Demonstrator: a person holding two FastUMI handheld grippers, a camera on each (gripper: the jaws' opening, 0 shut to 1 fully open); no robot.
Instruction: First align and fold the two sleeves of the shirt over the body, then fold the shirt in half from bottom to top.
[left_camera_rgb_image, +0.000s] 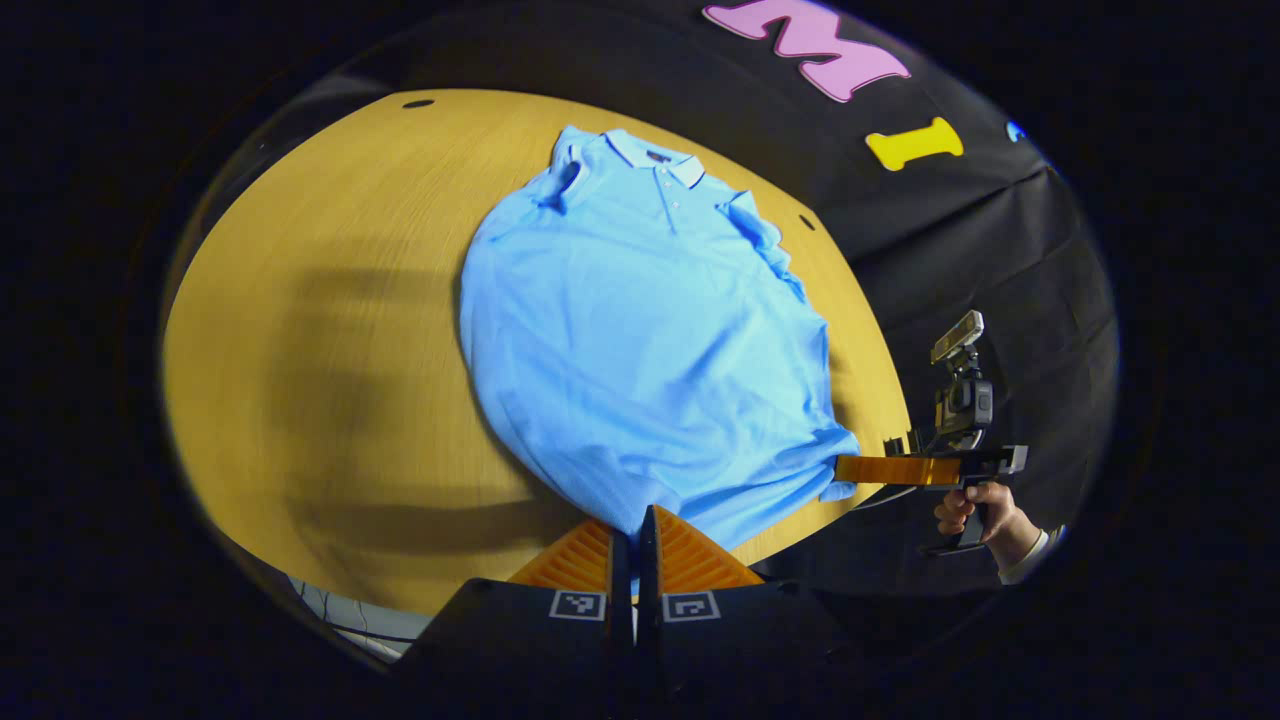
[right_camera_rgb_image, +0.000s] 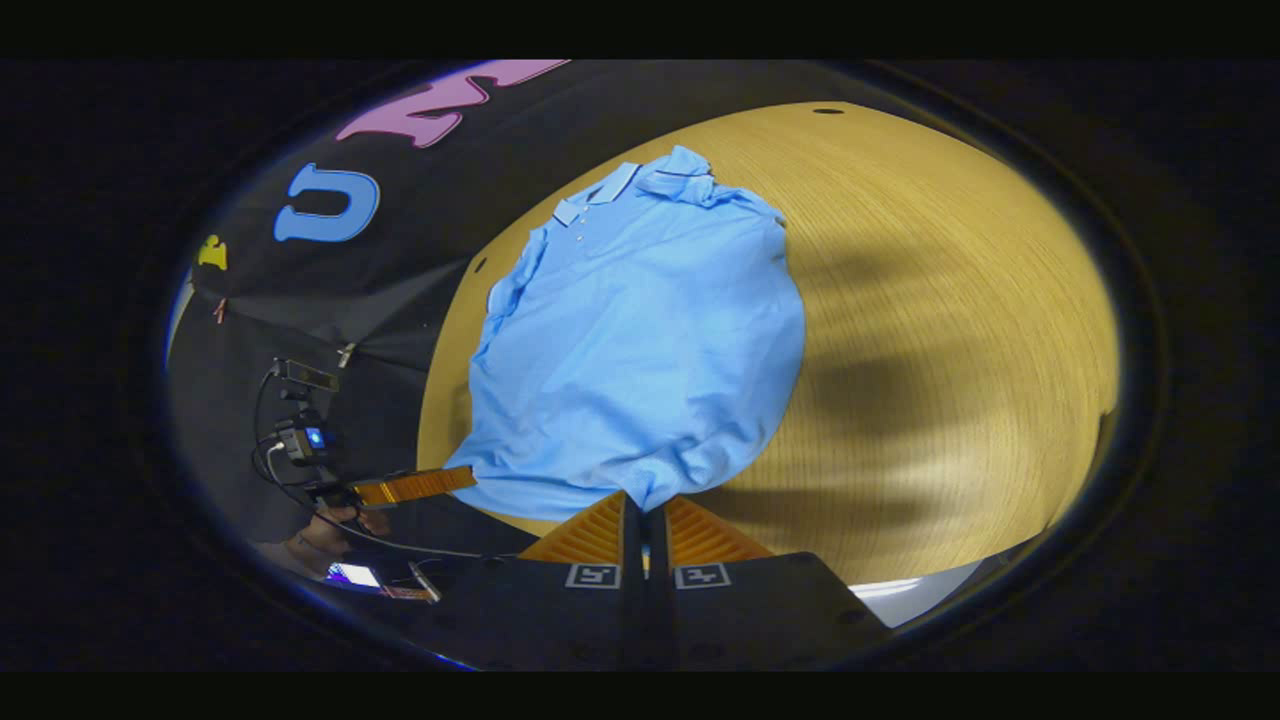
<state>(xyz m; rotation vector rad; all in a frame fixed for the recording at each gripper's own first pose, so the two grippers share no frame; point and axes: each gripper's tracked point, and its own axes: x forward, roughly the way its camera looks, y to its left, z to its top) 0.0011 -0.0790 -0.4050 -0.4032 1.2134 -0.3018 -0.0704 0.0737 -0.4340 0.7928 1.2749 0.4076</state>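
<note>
1. The left gripper (left_camera_rgb_image: 634, 525) has its two fingers pressed together, with a fold of the shirt's (left_camera_rgb_image: 640, 340) hem pinched between them.
2. The right gripper (right_camera_rgb_image: 645, 520) is likewise clamped on the hem, cloth bunched just ahead of its jaws.
3. A hand (left_camera_rgb_image: 975, 515) grips the right gripper's handle.

Under my view a round, yellow-tan wooden table (left_camera_rgb_image: 330, 330) with fine grain fills the middle of the frame, soft dark shadows lying across its left half. A small dark hole (left_camera_rgb_image: 418, 103) sits near its upper-left rim. Behind it, across the top and right, hangs the booth's wrinkled black cloth wall (left_camera_rgb_image: 1010, 260). A pale strip of floor (right_camera_rgb_image: 915, 590) shows at lower right in the right gripper view.
</note>
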